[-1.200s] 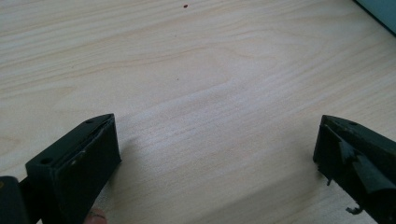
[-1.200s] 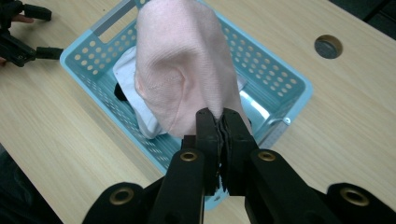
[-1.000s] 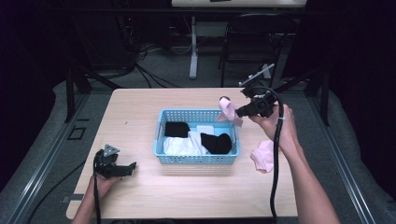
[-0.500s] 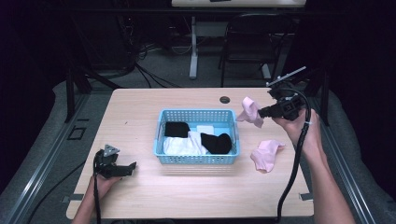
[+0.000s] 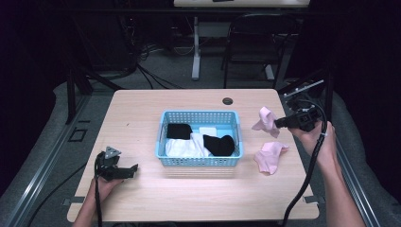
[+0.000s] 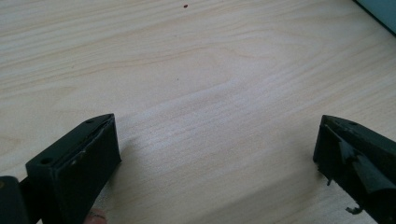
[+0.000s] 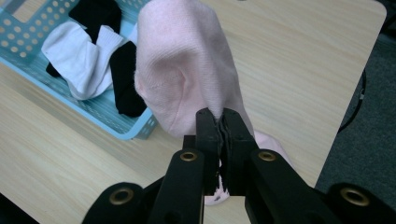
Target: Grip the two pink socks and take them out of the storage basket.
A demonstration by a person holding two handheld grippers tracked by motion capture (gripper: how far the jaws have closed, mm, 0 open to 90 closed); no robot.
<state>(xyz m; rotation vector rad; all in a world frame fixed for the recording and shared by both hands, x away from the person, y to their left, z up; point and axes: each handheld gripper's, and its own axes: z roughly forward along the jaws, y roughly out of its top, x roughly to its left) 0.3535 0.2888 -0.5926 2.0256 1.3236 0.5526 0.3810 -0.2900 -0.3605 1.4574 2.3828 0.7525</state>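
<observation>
We see the right gripper (image 5: 279, 124) clamped on a pink sock (image 5: 265, 120), held right of the blue basket (image 5: 200, 116), above a second pink sock (image 5: 269, 157). The left gripper (image 5: 135, 168), jaws wide and empty, sits left of the basket.

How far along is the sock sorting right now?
Done: one pink sock lies on the table right of the blue basket. In hand: the right gripper is clamped on a second pink sock. Left: white socks and black socks in the basket.
</observation>
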